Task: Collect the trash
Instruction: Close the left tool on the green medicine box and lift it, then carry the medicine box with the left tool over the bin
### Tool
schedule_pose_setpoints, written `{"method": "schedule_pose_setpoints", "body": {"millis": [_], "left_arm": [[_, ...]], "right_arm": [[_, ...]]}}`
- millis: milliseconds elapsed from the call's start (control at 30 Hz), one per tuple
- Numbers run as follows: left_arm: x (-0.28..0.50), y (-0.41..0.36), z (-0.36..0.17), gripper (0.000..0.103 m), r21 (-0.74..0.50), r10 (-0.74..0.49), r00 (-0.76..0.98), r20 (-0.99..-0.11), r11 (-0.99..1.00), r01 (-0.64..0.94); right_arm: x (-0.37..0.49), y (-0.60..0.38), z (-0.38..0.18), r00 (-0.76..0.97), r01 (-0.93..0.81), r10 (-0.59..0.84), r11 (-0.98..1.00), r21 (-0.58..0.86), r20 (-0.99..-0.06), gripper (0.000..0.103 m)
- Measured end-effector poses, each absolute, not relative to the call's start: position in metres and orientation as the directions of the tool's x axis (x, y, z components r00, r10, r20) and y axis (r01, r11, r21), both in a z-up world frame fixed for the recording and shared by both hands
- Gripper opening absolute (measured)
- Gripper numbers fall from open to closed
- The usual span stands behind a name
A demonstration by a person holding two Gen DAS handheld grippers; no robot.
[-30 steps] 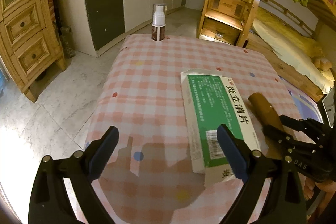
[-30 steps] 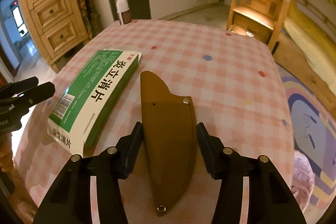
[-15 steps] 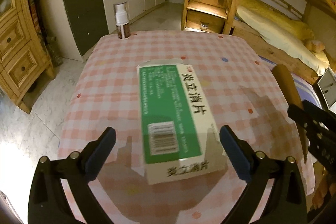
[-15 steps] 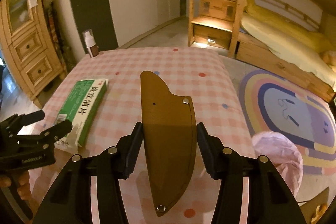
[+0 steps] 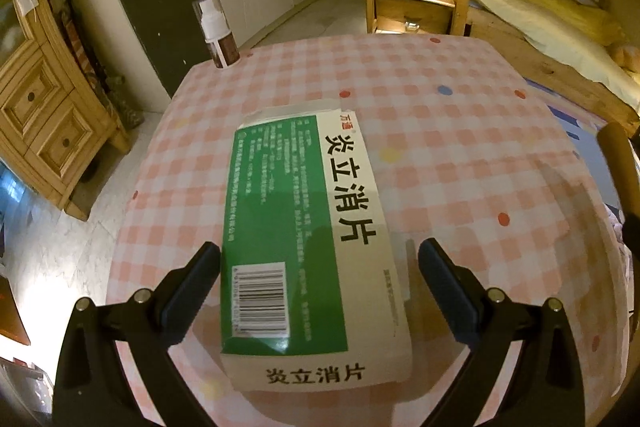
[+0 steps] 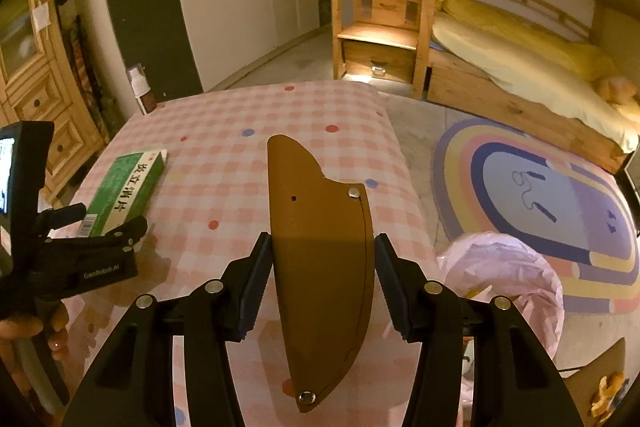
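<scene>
Over the checked tablecloth [image 5: 460, 131], the left hand-held gripper [image 5: 320, 279] straddles the box [image 5: 296, 227], spread; the right hand-held gripper [image 6: 322, 267] clamps the sheath [image 6: 316, 247].

The left gripper [image 5: 319, 281] has moved to straddle the green box [image 5: 298, 239]; the right gripper [image 6: 322, 281] has lifted the sheath [image 6: 318, 251].

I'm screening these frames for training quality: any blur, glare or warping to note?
Left wrist view: sharp, warm dim light, green box print legible, table edges bowed by fisheye, gripper shadows on the cloth. Right wrist view: sharp, brown sheath half shadowed, glow under the wooden stairs.
</scene>
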State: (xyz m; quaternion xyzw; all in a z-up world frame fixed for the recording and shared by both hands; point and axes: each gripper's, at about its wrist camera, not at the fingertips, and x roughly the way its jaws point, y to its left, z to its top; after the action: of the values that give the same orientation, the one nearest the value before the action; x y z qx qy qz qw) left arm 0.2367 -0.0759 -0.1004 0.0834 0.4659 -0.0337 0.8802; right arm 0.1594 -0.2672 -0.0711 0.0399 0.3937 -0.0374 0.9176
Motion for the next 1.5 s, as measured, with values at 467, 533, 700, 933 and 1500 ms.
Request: {"method": "schedule_pose_setpoints", "body": {"millis": [467, 533, 700, 933, 1500], "left_arm": [[0.195, -0.058, -0.063, 0.08, -0.049, -0.229, 0.665, -0.711, 0.959, 0.278], [0.181, -0.065, -0.058, 0.08, -0.055, -0.272, 0.672, -0.689, 0.944, 0.325], [0.171, -0.086, -0.054, 0.08, -0.063, -0.325, 0.657, -0.68, 0.919, 0.389], [0.167, -0.13, -0.052, 0.08, -0.078, -0.4, 0.62, -0.675, 0.874, 0.48], [0.142, -0.298, -0.076, 0.081, -0.086, -0.57, 0.443, -0.692, 0.675, 0.733]], "right_arm": [[0.148, -0.275, -0.063, 0.717, 0.112, -0.031, 0.991, 0.071, -0.697, 0.052], [0.146, -0.277, -0.061, 0.721, 0.123, -0.036, 0.99, 0.076, -0.692, 0.052], [0.138, -0.288, -0.06, 0.72, 0.163, -0.064, 0.984, 0.079, -0.691, 0.052], [0.121, -0.325, -0.059, 0.711, 0.28, -0.147, 0.956, 0.084, -0.688, 0.052], [0.051, -0.45, -0.066, 0.648, 0.646, -0.401, 0.74, 0.188, -0.647, 0.052]]}}
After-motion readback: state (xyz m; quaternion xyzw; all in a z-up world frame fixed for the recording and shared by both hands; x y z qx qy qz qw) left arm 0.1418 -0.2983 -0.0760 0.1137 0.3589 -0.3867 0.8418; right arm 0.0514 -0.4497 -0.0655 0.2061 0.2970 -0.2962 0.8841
